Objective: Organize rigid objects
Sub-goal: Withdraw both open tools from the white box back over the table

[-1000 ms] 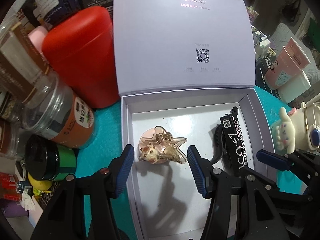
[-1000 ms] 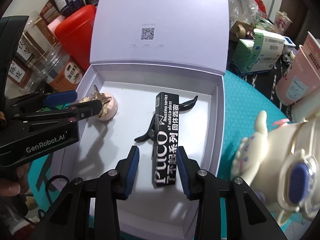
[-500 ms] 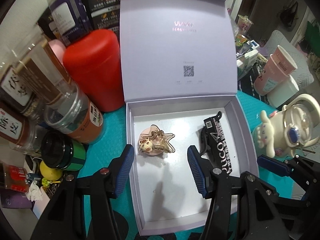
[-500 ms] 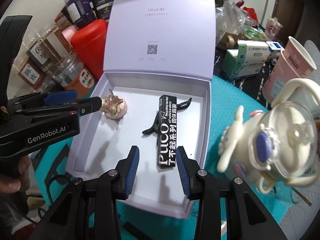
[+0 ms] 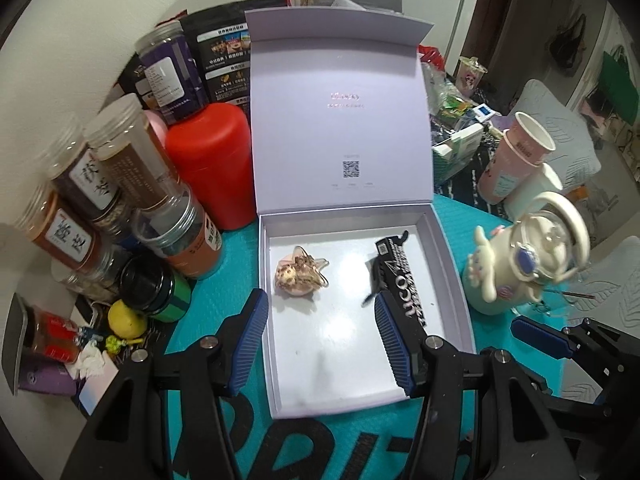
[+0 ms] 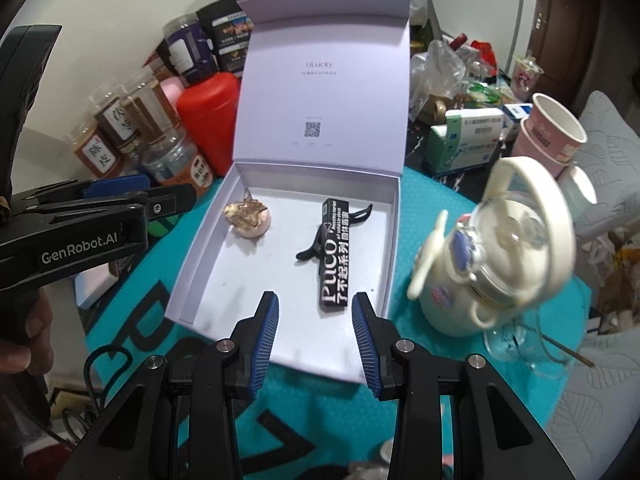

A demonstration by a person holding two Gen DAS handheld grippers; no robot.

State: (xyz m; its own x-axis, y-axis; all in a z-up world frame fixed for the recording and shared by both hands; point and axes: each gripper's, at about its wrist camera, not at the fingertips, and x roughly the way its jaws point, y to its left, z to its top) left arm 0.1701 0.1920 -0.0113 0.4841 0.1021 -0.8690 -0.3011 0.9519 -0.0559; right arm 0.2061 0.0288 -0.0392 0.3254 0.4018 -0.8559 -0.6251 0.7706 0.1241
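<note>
A lavender gift box (image 5: 448, 264) (image 6: 394, 240) lies open on the teal mat, its lid standing upright at the back. Inside it lie a pink trinket with a small cat figure (image 5: 298, 274) (image 6: 248, 218), a black PUCO carton (image 5: 404, 280) (image 6: 335, 256) and a black hair clip (image 6: 310, 250) under that carton. My left gripper (image 5: 320, 300) hovers above the box's near half, open and empty. My right gripper (image 6: 316, 300) hangs over the box's front edge, also open with nothing between its pads. The left gripper's fingers (image 6: 116, 192) reach in from the left in the right wrist view.
Left of the box stand a red canister (image 5: 212, 164) and several spice jars (image 5: 104, 184). A cream cartoon kettle (image 5: 520, 264) (image 6: 492, 256) sits just right of the box, with pink paper cups (image 5: 516, 160) behind it. Clutter and cartons fill the back right.
Both grippers have risen and drawn back from the box, so it looks smaller and farther. The trinket, carton and clip have stayed where they lay. The jaws have not changed.
</note>
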